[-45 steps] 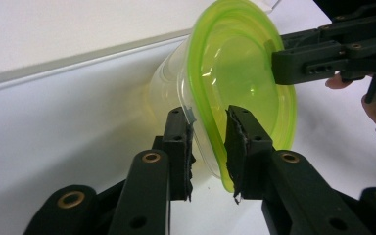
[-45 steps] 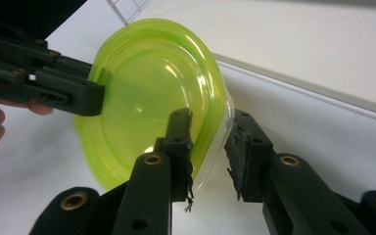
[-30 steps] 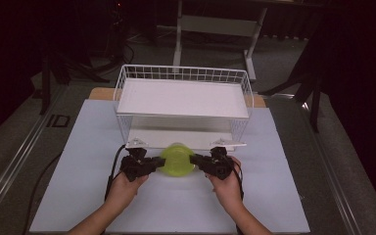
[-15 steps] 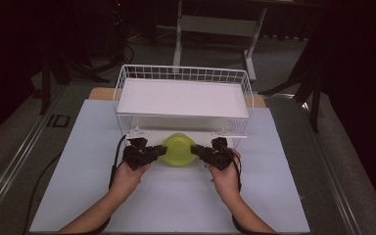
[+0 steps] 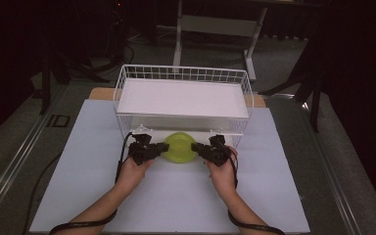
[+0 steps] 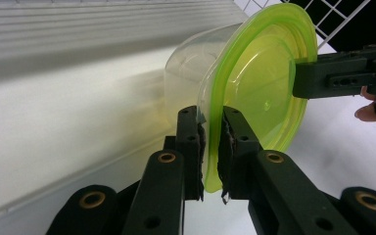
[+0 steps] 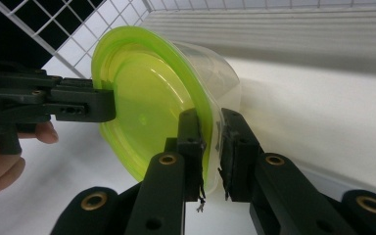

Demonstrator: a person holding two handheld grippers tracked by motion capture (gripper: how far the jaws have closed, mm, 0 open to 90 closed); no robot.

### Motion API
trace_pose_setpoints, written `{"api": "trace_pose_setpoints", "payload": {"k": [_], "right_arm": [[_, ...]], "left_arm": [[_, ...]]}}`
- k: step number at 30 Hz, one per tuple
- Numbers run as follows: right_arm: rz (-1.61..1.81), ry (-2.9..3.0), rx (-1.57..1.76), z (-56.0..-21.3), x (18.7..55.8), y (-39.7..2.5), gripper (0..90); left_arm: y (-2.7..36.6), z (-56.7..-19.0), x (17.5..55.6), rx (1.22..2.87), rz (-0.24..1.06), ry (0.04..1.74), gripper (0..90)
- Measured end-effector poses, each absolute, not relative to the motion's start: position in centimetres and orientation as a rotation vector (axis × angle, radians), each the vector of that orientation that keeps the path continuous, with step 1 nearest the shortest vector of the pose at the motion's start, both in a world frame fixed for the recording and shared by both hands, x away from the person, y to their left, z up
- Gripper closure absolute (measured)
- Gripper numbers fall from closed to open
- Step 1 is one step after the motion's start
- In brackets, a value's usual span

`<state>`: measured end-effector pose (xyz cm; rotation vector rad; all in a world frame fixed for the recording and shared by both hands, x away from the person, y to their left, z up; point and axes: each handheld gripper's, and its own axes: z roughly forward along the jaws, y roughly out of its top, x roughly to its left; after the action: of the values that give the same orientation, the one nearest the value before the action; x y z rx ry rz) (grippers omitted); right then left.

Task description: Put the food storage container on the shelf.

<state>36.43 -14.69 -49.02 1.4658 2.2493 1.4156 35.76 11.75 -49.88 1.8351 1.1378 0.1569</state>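
A clear plastic container with a yellow-green lid (image 5: 178, 146) hangs between both grippers, tipped on its side with the lid toward the person. My left gripper (image 5: 157, 149) is shut on the lid's rim (image 6: 211, 147) from the left. My right gripper (image 5: 200, 149) is shut on the opposite rim (image 7: 209, 147). The container's clear body (image 6: 191, 73) points toward the white wire basket (image 5: 127, 78), at the opening under its white shelf (image 5: 183, 98). The other gripper (image 6: 342, 73) shows in each gripper view, clamped on the far rim.
The wire basket stands at the back middle of the white table cover (image 5: 78, 161). A wooden edge (image 5: 100, 91) shows behind it. Cables (image 5: 122, 161) trail from both grippers along the forearms. A metal frame (image 5: 215, 24) stands on the floor beyond.
Both grippers have carried the container forward, away from the person, up to the front of the basket. Their hold on the lid is unchanged.
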Motion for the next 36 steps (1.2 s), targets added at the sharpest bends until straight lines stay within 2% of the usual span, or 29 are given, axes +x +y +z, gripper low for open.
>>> {"api": "trace_pose_setpoints", "payload": {"k": [3,16,17,20,23,24,26,36], "right_arm": [[1.426,2.235,1.477,-49.1,36.9,-14.8,79.5],[1.427,2.170,1.333,-49.3,37.8,-14.5,71.9],[1.417,2.157,1.333,-49.5,38.3,-14.4,67.9],[1.415,2.145,1.334,-49.6,38.5,-14.3,64.8],[1.400,2.128,1.317,-49.7,38.8,-14.2,59.6],[1.384,2.115,1.287,-49.8,39.0,-14.3,52.3],[1.374,2.105,1.273,-49.9,39.1,-14.3,50.3],[1.352,2.052,1.355,-49.7,39.5,-13.8,50.1]], "left_arm": [[11.8,-49.8,36.2,1.813,0.136,1.126,80.9],[12.1,-50.3,37.4,1.762,0.237,1.065,74.8],[12.1,-50.4,37.6,1.747,0.254,1.075,70.6],[12.0,-50.5,38.0,1.740,0.266,1.090,67.7],[12.1,-50.5,38.2,1.714,0.224,1.123,67.1],[12.1,-50.5,38.2,1.709,0.231,1.131,61.9],[11.9,-50.6,38.1,1.746,0.330,1.071,60.1],[11.5,-50.8,38.5,1.715,0.385,1.100,52.6]]}}
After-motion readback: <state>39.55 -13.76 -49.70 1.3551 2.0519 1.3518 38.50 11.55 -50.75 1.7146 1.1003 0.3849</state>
